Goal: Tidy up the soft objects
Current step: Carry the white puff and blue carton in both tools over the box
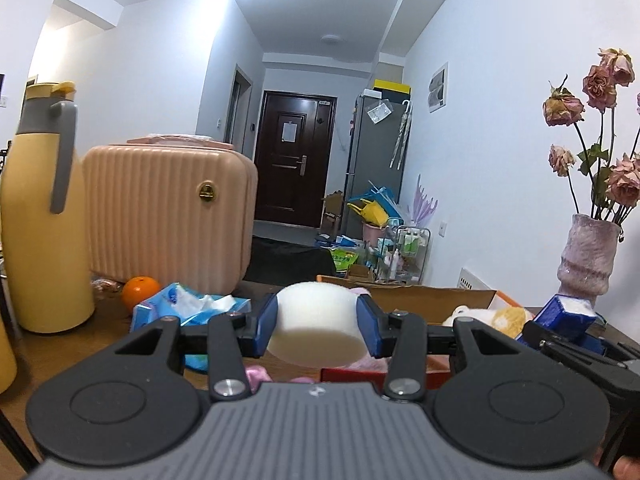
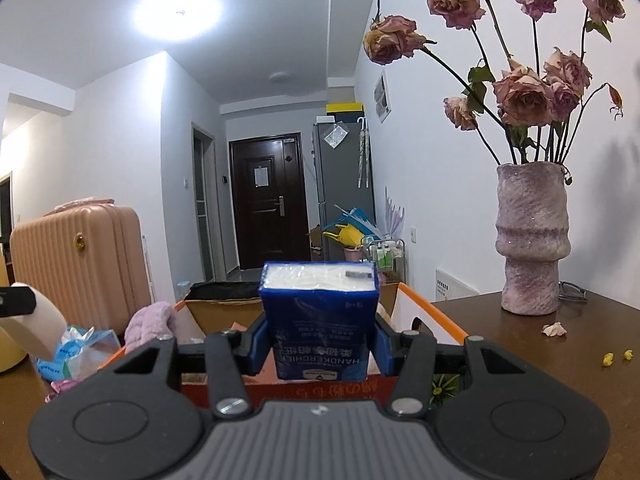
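My left gripper (image 1: 318,326) is shut on a white round sponge (image 1: 316,320), held above the wooden table. The right gripper (image 2: 318,344) is shut on a blue handkerchief tissue pack (image 2: 318,324), held upright over the open cardboard box (image 2: 224,304) with orange edges. In the left wrist view the right gripper with the pack (image 1: 568,316) shows at the right, beside a white and yellow plush toy (image 1: 492,318) in the box (image 1: 420,298). A pink soft cloth (image 2: 150,322) lies at the box's left corner. The sponge (image 2: 38,320) appears at the far left of the right wrist view.
A pink ribbed case (image 1: 168,220) and a yellow jug (image 1: 42,216) stand at the left. An orange (image 1: 140,290) and an opened blue tissue packet (image 1: 188,308) lie before the case. A vase of dried roses (image 2: 532,240) stands on the right of the table (image 2: 560,360).
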